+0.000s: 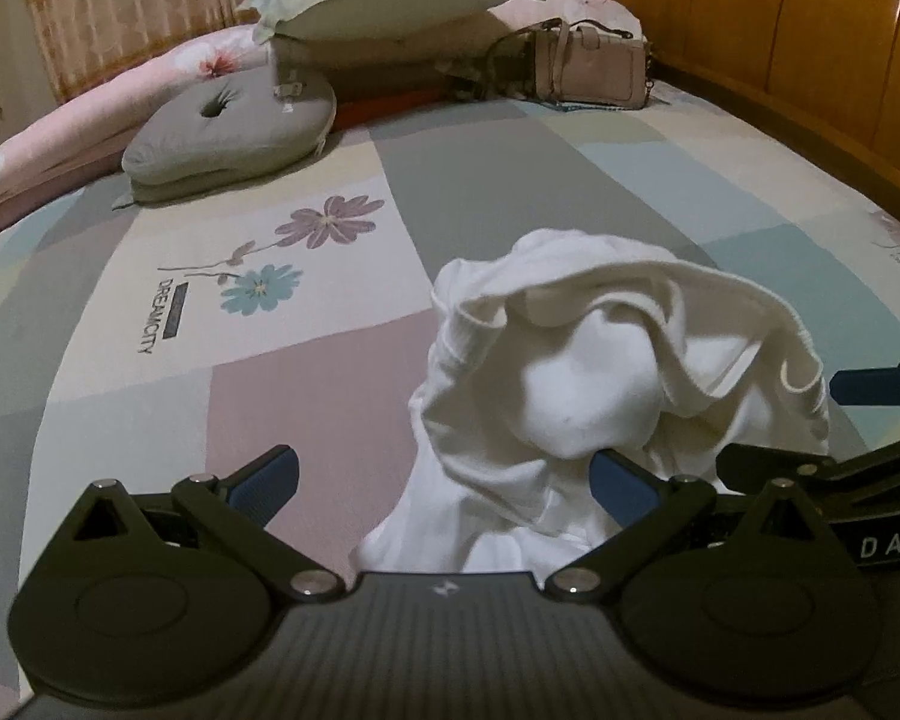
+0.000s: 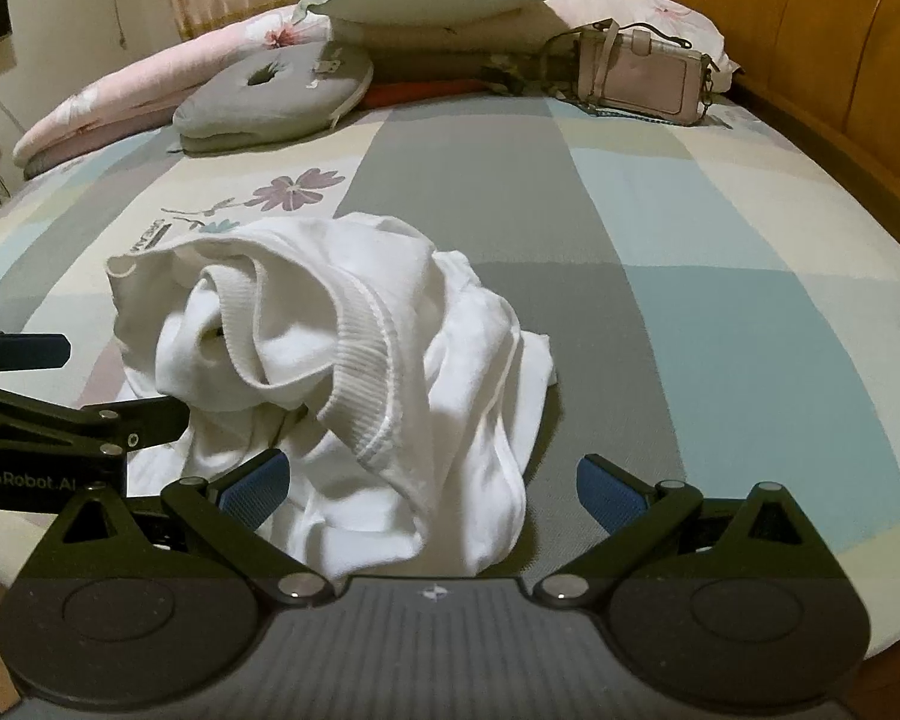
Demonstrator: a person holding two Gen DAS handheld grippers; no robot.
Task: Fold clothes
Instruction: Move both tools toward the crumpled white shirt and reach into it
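Two grippers flank a crumpled white garment [image 2: 342, 372] heaped on the bed [image 2: 720, 228] near its front edge, with bare sheet beyond. Left gripper [image 1: 444, 489] and right gripper [image 2: 432, 489] both point forward, low over the bed, jaws spread wide, grasping nothing.

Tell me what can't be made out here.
- Crumpled white ribbed-hem garment: its type, both views; its own folds hide the shape.
- Left gripper: right fingertip, left wrist view, buried under cloth.
- Pale pink leather handbag: contents, closed.
- Orange item: mostly hidden under pillows.
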